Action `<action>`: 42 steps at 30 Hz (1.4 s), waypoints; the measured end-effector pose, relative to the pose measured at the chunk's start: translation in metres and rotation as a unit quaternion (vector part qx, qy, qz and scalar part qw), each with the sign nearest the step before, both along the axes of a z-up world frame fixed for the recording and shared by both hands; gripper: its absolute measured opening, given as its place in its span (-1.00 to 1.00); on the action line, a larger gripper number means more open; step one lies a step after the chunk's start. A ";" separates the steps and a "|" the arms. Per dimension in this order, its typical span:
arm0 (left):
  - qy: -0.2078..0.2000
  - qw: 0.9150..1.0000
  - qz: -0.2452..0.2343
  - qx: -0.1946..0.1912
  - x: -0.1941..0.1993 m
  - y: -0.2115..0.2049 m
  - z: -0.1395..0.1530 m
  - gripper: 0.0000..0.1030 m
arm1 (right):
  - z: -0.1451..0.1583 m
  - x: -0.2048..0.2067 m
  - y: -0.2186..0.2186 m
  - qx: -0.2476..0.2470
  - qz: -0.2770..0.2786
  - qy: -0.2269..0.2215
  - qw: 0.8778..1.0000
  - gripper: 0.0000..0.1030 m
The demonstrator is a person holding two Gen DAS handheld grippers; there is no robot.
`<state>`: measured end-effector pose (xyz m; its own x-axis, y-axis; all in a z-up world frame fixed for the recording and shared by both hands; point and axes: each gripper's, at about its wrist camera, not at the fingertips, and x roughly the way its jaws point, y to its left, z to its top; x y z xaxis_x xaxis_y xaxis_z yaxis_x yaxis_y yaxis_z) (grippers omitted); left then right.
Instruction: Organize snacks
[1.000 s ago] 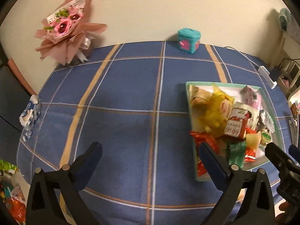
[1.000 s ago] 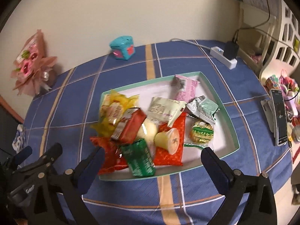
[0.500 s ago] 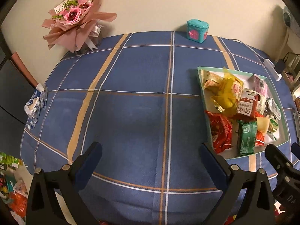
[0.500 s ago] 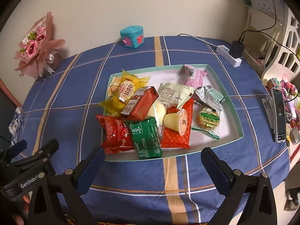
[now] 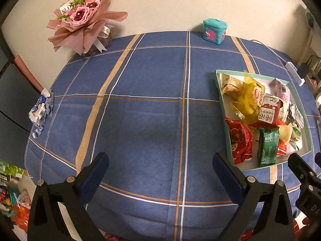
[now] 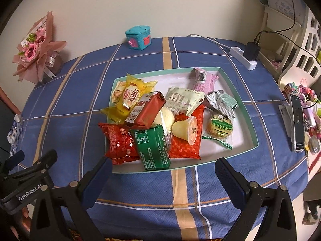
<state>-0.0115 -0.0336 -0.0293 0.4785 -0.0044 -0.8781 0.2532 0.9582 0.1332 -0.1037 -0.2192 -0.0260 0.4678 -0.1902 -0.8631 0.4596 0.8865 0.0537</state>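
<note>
A shallow rectangular tray with a mint-green rim and a white floor sits on the bench, which is covered by a blue woven cloth crossed with tan and white stripes. The tray is piled with crinkly foil and plastic snack packets: a glossy red pouch and a green pillow pack at the near edge, a dark red bar wrapper lying across a translucent yellow bag, a small jelly cup tipped on its side on a flat red sachet, a round biscuit in clear film, and pink and silver packets toward the far side. The right gripper hangs over the tray's near rim with its padded fingers spread wide and nothing between them; the green pack lies just beyond the gap. The left gripper is likewise wide apart and empty over bare cloth, with the tray off to its right, beside its right finger.
</note>
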 end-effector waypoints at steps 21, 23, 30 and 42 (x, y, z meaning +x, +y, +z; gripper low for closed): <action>0.002 1.000 0.004 0.012 0.001 0.000 -0.001 0.99 | 0.001 -0.001 -0.001 0.001 -0.001 0.002 1.000 1.00; 0.003 1.000 0.005 0.019 0.002 0.000 -0.002 0.99 | 0.001 -0.001 -0.001 0.001 -0.002 0.002 1.000 1.00; 0.009 1.000 0.011 0.020 0.003 0.002 -0.004 0.99 | 0.000 -0.002 -0.003 0.000 -0.011 0.006 1.000 1.00; 0.003 1.000 0.017 0.018 0.004 0.007 -0.003 0.99 | 0.000 -0.002 -0.006 0.002 -0.013 0.006 1.000 1.00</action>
